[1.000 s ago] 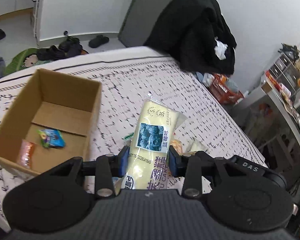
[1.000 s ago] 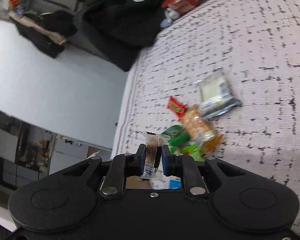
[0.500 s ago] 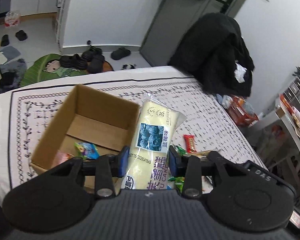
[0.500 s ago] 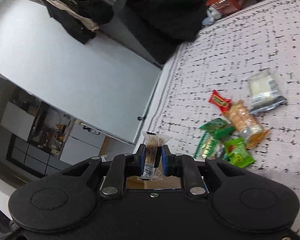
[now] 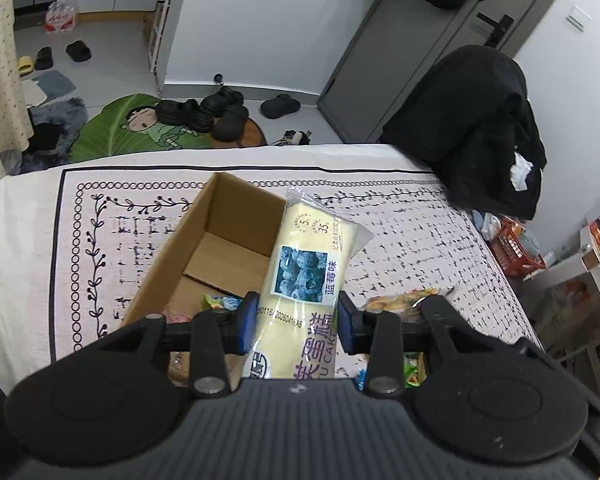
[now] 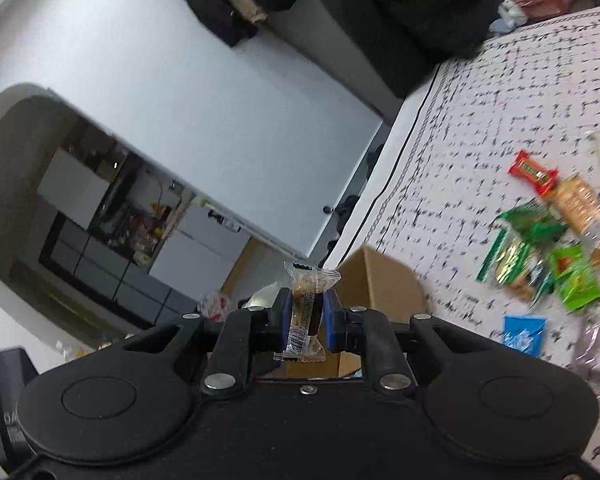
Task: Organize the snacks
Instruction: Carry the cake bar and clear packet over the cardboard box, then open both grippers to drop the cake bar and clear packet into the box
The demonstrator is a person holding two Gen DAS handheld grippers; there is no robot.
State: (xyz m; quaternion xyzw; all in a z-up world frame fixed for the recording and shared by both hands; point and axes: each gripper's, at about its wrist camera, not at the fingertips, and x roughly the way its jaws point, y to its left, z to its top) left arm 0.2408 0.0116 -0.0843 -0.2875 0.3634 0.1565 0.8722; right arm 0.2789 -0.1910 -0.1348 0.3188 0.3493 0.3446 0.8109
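Left wrist view: the left gripper (image 5: pixel 298 322) is pinching a yellow cake packet (image 5: pixel 304 280) between its fingers above the open cardboard box (image 5: pixel 204 248) on the bed (image 5: pixel 420 240). Right wrist view: the right gripper (image 6: pixel 307 316) is squeezing a small wrapped candy (image 6: pixel 306 308), with loose snacks (image 6: pixel 540 240) lying on the bed.

left wrist view high over cardboard box (image 5: pixel 220 236), right wrist view tilted, low beside it, both showing bedspread (image 5: pixel 412 240)
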